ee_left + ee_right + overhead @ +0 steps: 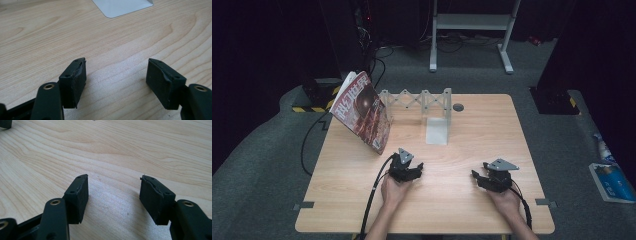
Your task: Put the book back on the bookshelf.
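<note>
Left tongs (412,169) and right tongs (479,176), both agape and empty, rested lower-centre; the leaning red glossy magazine (362,110) lay upper-left, nearer the left.

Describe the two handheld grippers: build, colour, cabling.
Both the left gripper and right gripper are black, two-jawed, each topped by a grey three-cornered plate. Pads are flat, dark, frayed along the edges; brass-coloured rivets at the pivots. A black cable trails from each. Forearms bare.

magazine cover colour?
Mostly red, dark round image, white lettering on the magazine; high view shows it best.
</note>
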The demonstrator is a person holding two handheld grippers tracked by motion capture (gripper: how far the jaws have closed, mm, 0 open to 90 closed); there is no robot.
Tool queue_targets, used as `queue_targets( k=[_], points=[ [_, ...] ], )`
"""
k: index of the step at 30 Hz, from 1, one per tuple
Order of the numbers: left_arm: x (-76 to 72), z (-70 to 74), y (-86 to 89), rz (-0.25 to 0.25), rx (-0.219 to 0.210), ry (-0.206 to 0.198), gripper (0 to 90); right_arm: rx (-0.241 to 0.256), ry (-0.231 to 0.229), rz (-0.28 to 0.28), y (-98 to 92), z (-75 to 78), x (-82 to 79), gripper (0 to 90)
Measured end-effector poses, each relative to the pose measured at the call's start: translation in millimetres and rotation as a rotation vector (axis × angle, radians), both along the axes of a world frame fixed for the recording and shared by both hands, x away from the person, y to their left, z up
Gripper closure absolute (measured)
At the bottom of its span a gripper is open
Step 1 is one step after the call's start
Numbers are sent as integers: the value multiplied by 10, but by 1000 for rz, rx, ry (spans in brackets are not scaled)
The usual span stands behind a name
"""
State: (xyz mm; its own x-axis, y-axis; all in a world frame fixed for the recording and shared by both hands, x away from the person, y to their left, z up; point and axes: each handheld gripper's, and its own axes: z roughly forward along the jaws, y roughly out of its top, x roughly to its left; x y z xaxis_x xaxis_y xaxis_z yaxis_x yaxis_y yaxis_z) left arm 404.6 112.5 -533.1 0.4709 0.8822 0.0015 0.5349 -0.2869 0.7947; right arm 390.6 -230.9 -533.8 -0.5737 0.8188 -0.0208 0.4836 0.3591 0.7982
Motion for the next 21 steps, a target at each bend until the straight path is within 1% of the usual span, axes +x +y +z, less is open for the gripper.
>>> queue_targets(
  k=[21],
  points=[
    [-17, -4, -1, 1, -5, -1, 319, 0, 2, -5, 3, 1, 1, 395]
  ],
)
